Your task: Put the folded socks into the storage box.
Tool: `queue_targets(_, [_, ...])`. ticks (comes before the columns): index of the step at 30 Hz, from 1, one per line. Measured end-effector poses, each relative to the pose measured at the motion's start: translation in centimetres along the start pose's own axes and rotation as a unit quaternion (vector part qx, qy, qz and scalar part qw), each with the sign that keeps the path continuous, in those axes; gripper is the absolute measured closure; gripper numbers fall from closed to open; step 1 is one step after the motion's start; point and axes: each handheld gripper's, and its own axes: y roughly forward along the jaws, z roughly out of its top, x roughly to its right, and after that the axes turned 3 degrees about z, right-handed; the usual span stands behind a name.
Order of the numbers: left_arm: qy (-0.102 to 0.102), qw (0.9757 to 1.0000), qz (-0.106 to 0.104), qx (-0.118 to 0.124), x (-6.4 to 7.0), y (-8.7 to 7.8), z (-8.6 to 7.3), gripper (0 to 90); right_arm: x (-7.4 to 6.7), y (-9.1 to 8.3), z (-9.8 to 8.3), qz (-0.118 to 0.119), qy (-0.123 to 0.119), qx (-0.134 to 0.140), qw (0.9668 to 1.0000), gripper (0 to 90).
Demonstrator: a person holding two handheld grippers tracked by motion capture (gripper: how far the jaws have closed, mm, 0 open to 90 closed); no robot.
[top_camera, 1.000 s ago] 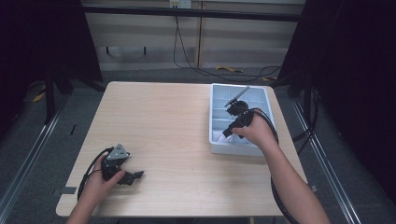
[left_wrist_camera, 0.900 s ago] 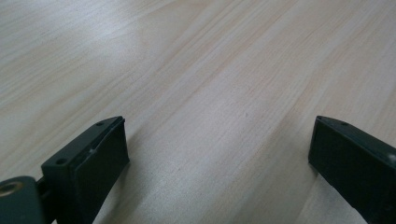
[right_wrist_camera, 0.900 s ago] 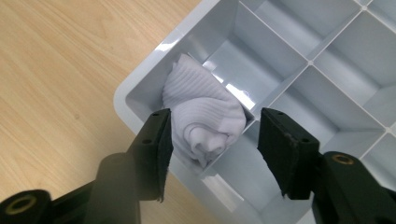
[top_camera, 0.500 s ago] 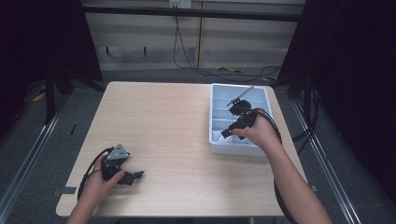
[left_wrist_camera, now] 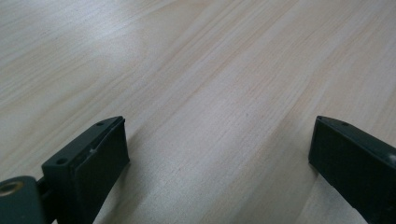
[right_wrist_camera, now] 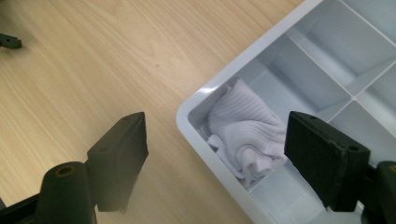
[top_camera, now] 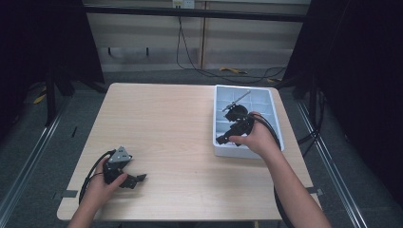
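Right gripper [right_wrist_camera: 212, 154] held agape over cloth [right_wrist_camera: 245, 135] in tray [top_camera: 274, 118] near-left corner; pick judged next, descent needed. Left gripper [left_wrist_camera: 219, 158] agape, idle on table [top_camera: 166, 123].

Illumination is even and overhead; the table [top_camera: 180, 137] is brightly lit while the surroundings fall into deep shadow. The high view is soft and low in detail. In both gripper views the near jaws are blurred, casting faint diffuse shadows on the wood.
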Motion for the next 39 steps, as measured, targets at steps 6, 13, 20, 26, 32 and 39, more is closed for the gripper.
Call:
queue_targets(6, [0.000,1.0000,0.000,0.000,0.0,0.0,0.0,4.4,-0.9,0.5,-0.5,0.019,-0.013,0.012,0.9997,20.2])
queue_targets(13, [0.000,1.0000,0.000,0.000,0.0,0.0,0.0,4.4,-1.9,1.4,-0.9,0.039,-0.022,0.017,0.9988,19.4])
queue_targets(20, [0.000,1.0000,0.000,0.000,0.0,0.0,0.0,4.4,-3.0,1.9,-1.2,0.055,-0.036,0.024,0.9975,19.0])
queue_targets(26, [0.000,1.0000,0.000,0.000,0.0,0.0,0.0,4.4,-3.9,2.3,-1.5,0.069,-0.046,0.029,0.9962,18.8])
queue_targets(32, [0.000,1.0000,0.000,0.000,0.0,0.0,0.0,4.4,-4.7,3.0,-2.0,0.079,-0.061,0.021,0.9948,18.8])
queue_targets(39, [0.000,1.0000,0.000,0.000,0.0,0.0,0.0,4.4,-5.8,3.5,-2.2,0.089,-0.082,0.001,0.9926,19.2])
